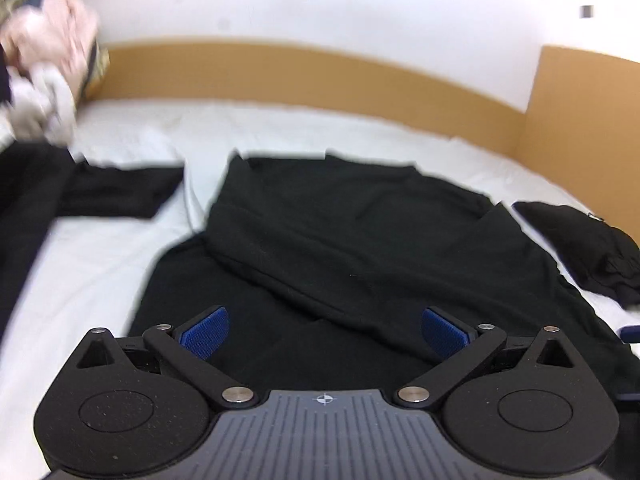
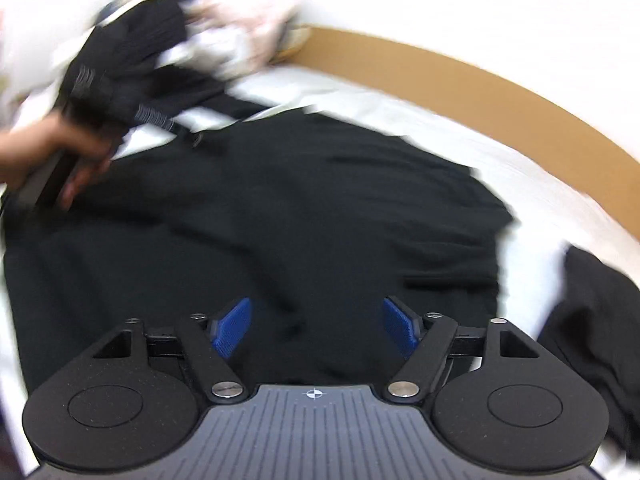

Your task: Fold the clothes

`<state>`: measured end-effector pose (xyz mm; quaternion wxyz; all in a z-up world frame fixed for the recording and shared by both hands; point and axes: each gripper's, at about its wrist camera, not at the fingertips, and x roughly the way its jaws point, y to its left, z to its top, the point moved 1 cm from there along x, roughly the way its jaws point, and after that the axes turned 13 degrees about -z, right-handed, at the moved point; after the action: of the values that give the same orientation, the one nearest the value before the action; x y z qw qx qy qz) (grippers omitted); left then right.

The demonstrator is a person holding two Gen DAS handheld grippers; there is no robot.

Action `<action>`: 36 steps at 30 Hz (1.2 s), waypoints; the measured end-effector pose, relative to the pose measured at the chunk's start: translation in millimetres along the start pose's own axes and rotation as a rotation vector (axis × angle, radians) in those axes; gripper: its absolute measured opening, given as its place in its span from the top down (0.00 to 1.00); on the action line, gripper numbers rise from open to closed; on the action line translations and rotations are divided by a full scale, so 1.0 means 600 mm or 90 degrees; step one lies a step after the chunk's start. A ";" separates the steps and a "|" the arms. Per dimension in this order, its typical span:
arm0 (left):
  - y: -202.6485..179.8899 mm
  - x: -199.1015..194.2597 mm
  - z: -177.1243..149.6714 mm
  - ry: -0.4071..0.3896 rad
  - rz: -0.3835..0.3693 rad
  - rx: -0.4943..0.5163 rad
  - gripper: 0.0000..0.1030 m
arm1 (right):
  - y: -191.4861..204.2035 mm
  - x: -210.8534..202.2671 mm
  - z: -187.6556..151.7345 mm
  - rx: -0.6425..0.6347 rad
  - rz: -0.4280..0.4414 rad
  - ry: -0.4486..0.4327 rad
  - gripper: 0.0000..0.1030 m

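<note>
A black garment (image 1: 340,232) lies spread on the white bed sheet (image 1: 100,272), with one side folded over across its middle. My left gripper (image 1: 325,332) hovers over its near part, blue pads far apart and nothing pinched between them. The right wrist view shows the same black garment (image 2: 280,208), blurred, filling the centre. My right gripper (image 2: 317,326) stands over its near edge with the jaws apart; the pads do not press on cloth. A hand (image 2: 44,160) on a dark handle shows at the left edge of that view.
A second black piece (image 1: 120,188) lies at the left and a crumpled black one (image 1: 580,248) at the right. A pile of pale and dark clothes (image 1: 48,72) sits at the back left. A brown headboard (image 1: 320,72) lines the bed's far side.
</note>
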<state>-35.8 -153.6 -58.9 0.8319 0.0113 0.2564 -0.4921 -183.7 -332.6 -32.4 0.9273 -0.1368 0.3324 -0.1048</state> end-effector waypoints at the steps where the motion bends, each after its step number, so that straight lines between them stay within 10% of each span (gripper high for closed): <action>1: -0.004 -0.017 -0.009 -0.020 0.012 0.019 0.01 | 0.009 0.010 -0.002 -0.017 0.002 0.025 0.79; 8: 0.027 -0.001 -0.036 -0.015 0.052 0.029 0.01 | -0.004 -0.008 -0.015 -0.003 -0.003 0.041 0.92; 12: 0.044 0.007 -0.035 0.007 0.029 -0.023 0.01 | -0.043 -0.041 -0.011 0.067 0.115 0.079 0.90; 16: 0.040 0.006 -0.042 0.035 0.020 -0.018 0.01 | -0.027 -0.050 -0.012 0.000 0.045 0.036 0.48; 22: 0.034 -0.026 -0.057 0.010 0.027 -0.006 0.01 | -0.067 -0.017 -0.012 0.279 0.026 -0.144 0.21; 29: 0.022 -0.005 -0.061 0.066 0.024 0.025 0.01 | -0.040 0.061 -0.018 0.267 0.001 0.036 0.03; 36: 0.000 0.003 -0.036 0.056 0.035 0.055 0.01 | -0.049 0.031 0.011 0.288 -0.044 -0.079 0.02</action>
<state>-43.8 -149.2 -78.6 0.8317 0.0757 0.2706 -0.4789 -168.1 -364.4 -28.8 0.9488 0.0570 0.2380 -0.1999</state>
